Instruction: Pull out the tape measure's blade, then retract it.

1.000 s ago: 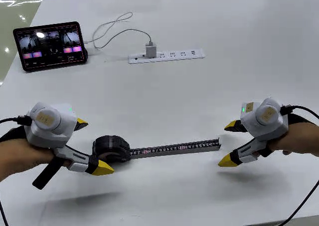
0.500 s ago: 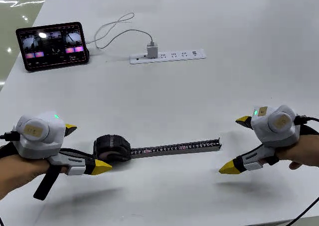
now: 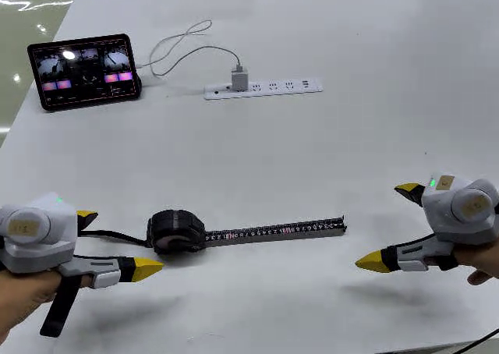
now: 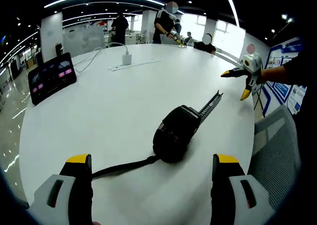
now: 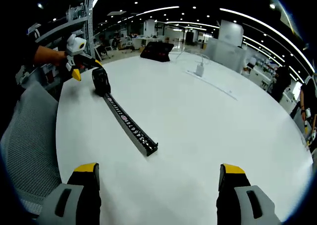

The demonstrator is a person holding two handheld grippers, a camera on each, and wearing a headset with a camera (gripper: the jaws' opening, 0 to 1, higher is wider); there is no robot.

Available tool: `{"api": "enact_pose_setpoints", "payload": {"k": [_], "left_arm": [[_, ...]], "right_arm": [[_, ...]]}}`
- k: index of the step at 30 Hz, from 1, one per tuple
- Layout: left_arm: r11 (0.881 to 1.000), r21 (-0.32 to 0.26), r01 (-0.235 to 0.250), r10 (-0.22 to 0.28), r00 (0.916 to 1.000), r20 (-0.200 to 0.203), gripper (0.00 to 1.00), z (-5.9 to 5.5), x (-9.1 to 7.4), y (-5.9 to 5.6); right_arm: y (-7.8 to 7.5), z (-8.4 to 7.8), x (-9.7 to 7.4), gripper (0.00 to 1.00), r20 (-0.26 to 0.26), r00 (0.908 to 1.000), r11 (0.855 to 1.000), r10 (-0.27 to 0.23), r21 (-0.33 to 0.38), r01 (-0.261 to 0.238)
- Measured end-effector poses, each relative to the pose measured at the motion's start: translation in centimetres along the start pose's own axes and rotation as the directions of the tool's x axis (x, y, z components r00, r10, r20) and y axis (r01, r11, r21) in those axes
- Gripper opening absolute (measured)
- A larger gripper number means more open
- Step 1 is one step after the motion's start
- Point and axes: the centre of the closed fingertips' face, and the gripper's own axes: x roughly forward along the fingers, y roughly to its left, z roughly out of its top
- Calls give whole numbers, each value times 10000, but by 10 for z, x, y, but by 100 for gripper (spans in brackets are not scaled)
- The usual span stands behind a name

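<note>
A black tape measure [image 3: 176, 231] lies on the white table [image 3: 312, 151] with its blade [image 3: 277, 231] pulled out to the right and lying flat. My left gripper [image 3: 118, 241] hovers open just left of the case, holding nothing. In the left gripper view the case [image 4: 176, 132] sits ahead of the jaws, its black wrist strap [image 4: 124, 167] trailing toward them. My right gripper [image 3: 391, 225] is open, a short way right of the blade's end hook [image 3: 341, 225]. The right gripper view has the blade [image 5: 130, 127] running away toward the case [image 5: 101, 80].
A tablet [image 3: 84, 70] stands at the back left. A white power strip [image 3: 263, 88] with a charger and cable [image 3: 183, 46] lies at the back centre. The table's near edge runs close to both hands. Several people stand at the far side in the left gripper view.
Both grippers have drawn back from the tape measure: the left moved left and down off the case, the right moved right away from the blade's end. The tape measure stays put.
</note>
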Motion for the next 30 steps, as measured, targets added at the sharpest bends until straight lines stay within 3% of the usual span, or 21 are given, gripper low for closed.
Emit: {"api": "enact_pose_setpoints", "payload": {"k": [1,8,15,19,30], "left_arm": [[9992,390,-119,123,9999,-97,99,-3,-1,0],[9996,-167,-236,235,9997,-106,99,-10,-6,-1],[9980,-328,-549,559,9980,302,99,-12,-15,1],[9978,-358,-565,582,9971,489,99,-15,-20,-2],[9974,-186,-697,705,9963,492,99,-32,-36,-7]], "right_arm": [[1,-1,-2,99,29,9999,9999,-101,68,101],[6,-4,-11,99,430,9980,9978,-457,505,435],[17,-12,-18,99,441,9978,9963,-496,727,463],[22,-17,-25,99,524,9966,9961,-641,647,607],[25,-27,-44,99,695,9933,9925,-926,862,865]]}}
